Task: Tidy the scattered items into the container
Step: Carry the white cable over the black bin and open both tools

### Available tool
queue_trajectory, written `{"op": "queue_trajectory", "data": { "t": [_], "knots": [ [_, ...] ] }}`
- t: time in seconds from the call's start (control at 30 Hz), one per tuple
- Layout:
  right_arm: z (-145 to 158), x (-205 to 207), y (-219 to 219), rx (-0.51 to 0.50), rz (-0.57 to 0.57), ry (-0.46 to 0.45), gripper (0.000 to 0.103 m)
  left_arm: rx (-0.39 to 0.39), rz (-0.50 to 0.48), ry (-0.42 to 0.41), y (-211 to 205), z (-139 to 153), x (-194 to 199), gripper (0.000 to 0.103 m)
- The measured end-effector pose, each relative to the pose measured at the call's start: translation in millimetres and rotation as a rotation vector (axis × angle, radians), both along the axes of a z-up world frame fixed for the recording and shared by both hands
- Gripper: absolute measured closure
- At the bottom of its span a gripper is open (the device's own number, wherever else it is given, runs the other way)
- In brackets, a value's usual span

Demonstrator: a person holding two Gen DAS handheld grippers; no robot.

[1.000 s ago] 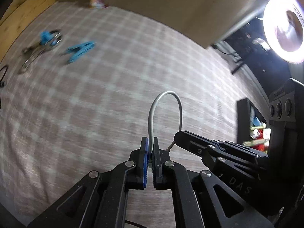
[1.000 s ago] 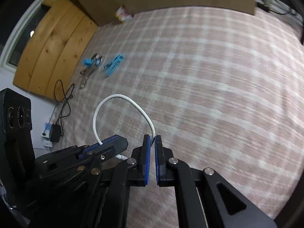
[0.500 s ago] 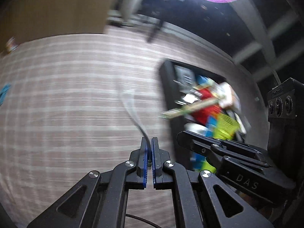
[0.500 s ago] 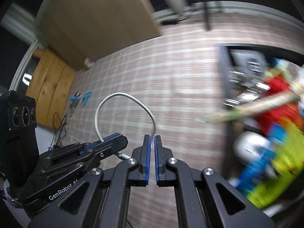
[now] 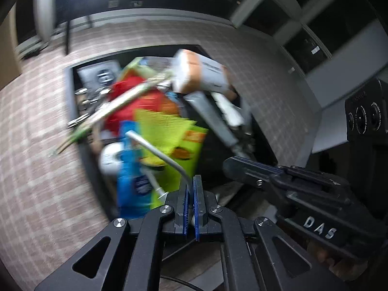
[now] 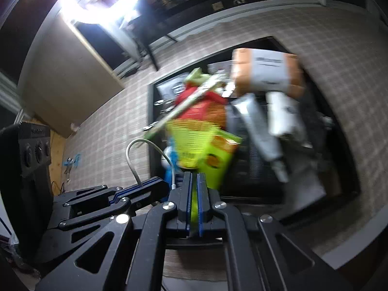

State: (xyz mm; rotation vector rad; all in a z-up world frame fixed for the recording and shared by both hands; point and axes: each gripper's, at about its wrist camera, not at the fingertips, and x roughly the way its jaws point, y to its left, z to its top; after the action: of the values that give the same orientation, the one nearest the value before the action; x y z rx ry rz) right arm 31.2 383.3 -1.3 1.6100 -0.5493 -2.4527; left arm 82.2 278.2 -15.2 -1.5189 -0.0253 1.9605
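Left wrist view: the left hand-held gripper (image 5: pixel 190 194) is clenched on one end of a white cable (image 5: pixel 155 149), which arches up and left from the pads. The right hand-held gripper (image 5: pixel 245 169) enters from the right, also closed. Holding the cable at both ends probably keeps it looped and off the checked cloth (image 5: pixel 36 145) while it is carried. Below lies the dark container (image 5: pixel 70 92), already crowded: a green packet (image 5: pixel 174 135), a red packet (image 5: pixel 128 104), a blue item (image 5: pixel 128 169) and an orange-and-white box (image 5: pixel 201 72). "DAS" is legible on the right gripper body; packet print is blurred.

Right wrist view: the right hand-held gripper (image 6: pixel 193 189) is clenched; the cable (image 6: pixel 135 150) runs from its pads in an arch to the left hand-held gripper (image 6: pixel 155 184), so the cable hangs over the container's near-left edge (image 6: pixel 151 145). Blue clips (image 6: pixel 72 163) lie on the far left of the cloth, well apart from the container. No label is readable here.
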Motion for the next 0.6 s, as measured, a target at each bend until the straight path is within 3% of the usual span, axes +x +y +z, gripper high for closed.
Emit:
{"op": "queue_trajectory", "data": {
  "t": [0.1,0.13,0.17,0.37,0.6],
  "knots": [
    [0.0,6.5,17.8,0.022,-0.035,0.000,0.098,-0.085,-0.027,0.005,22.8,-0.7,-3.1,0.069],
    [-0.1,7.9,24.0,0.032,-0.053,-0.004,0.098,-0.096,-0.021,0.000,24.6,-2.1,-6.2,0.053],
    [-0.7,9.0,31.7,0.042,-0.076,-0.008,0.098,-0.083,-0.018,-0.012,23.4,-3.3,-8.9,0.044],
    [-5.1,16.8,62.1,0.008,-0.126,-0.012,0.098,-0.057,0.026,0.015,-8.8,-1.3,-20.2,0.045],
    [-11.7,19.5,58.7,0.005,-0.114,-0.006,0.097,-0.076,0.180,0.016,-88.3,-9.6,-56.0,0.045]
  ]
}}
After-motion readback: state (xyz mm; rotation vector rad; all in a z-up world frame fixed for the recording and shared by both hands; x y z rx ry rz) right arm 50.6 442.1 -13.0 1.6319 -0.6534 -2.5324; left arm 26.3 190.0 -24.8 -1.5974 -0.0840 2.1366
